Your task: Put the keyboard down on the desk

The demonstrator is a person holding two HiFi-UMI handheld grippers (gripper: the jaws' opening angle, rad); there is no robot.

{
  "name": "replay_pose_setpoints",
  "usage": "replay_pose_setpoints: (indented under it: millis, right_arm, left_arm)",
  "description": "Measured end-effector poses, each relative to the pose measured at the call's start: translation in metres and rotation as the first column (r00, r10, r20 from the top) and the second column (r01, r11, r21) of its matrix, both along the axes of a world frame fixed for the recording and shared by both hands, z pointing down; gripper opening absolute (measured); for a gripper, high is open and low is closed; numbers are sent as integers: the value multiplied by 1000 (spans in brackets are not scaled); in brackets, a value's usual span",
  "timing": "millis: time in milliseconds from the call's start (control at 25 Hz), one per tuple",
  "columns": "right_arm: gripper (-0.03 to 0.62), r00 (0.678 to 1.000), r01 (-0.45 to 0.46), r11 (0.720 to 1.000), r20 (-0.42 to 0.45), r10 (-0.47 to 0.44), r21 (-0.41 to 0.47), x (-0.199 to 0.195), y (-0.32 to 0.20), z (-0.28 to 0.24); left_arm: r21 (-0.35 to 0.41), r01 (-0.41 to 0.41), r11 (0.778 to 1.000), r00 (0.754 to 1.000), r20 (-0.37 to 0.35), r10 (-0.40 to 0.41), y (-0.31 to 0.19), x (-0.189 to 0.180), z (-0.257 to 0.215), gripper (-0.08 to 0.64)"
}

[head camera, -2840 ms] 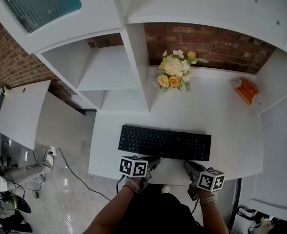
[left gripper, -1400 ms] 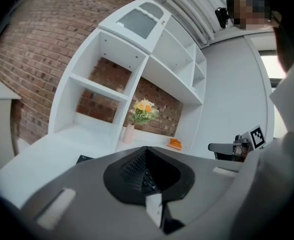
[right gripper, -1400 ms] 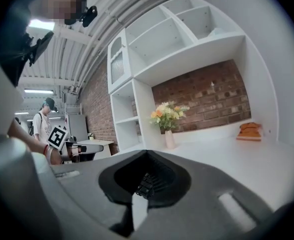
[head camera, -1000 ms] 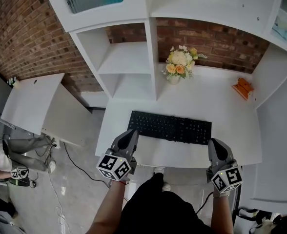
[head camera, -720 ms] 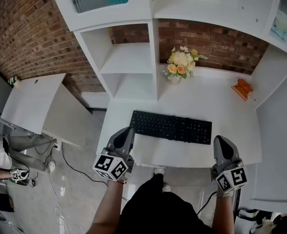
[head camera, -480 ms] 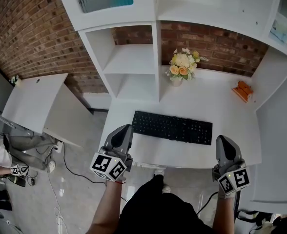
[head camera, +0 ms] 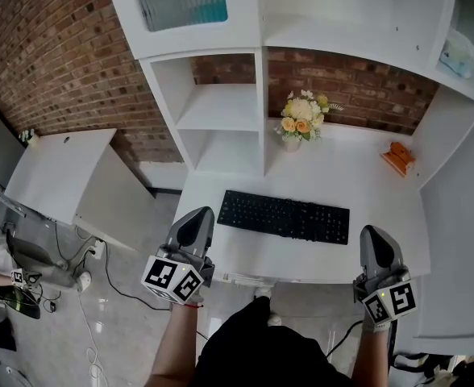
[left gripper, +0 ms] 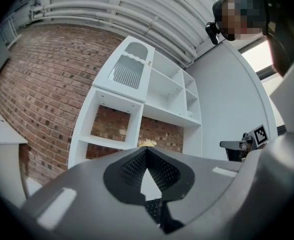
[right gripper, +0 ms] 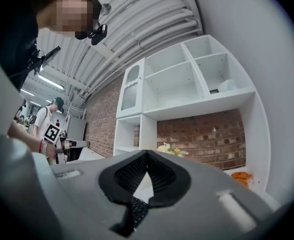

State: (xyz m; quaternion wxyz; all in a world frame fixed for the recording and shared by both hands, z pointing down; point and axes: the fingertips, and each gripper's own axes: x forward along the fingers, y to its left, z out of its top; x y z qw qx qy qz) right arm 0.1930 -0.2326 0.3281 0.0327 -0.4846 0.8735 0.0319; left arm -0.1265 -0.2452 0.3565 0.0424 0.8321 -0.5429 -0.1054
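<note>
Black, and flat on the white desk (head camera: 366, 188): the keyboard (head camera: 284, 216) lies in the lower middle of the head view. Its long side runs left to right, with the right end a touch lower in the frame. Nothing holds it.

My left gripper (head camera: 197, 214) sits at the lower left, just off the keyboard's left end and by the desk's front left corner. My right gripper (head camera: 373, 232) sits at the lower right, past the keyboard's right end, by the desk's front edge. Both are clear of the keyboard.

In each gripper view the jaws meet at their tips with nothing clamped between them, so I read both as closed and empty. Through the small gap under the right pair I catch a sliver of dark keys.

Behind the keyboard, a bunch of yellow and white flowers (head camera: 301, 121) stands at the back of the desk against the brick wall (head camera: 358, 79). A small orange object (head camera: 398, 158) rests at the desk's upper right. White shelves (head camera: 221, 111) rise in the upper middle of the frame.
</note>
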Motion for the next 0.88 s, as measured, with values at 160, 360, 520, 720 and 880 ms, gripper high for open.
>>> replay_pose_setpoints:
  millis: [160,360,520,720,880]
  right_arm:
    - [-2,1000,-3,1000,1,3,14,0,5,-6]
    - [-2,1000,-5,1000,4,4,27,3,8,-10]
    - [-2,1000,-13,999,-6,13,32,4,11,-11]
    - [-2,1000,-23,999,-9,24,34,9,14,-11]
    - [-2,1000,-20,999,-5,20,30,10,18,-10]
  left_arm:
    - [9,1,1000,1000,-5,-1,3,0,-9,0]
    - [15,-3,1000,1000,-17,3,6,4,-20,0]
    - [12,1,1000,1000,-14,0,9,4,-23,0]
    - [22,-2,1000,1000,-12,2,12,7,-23,0]
    - [14,1,1000,1000,-15,-1,16,12,-24,0]
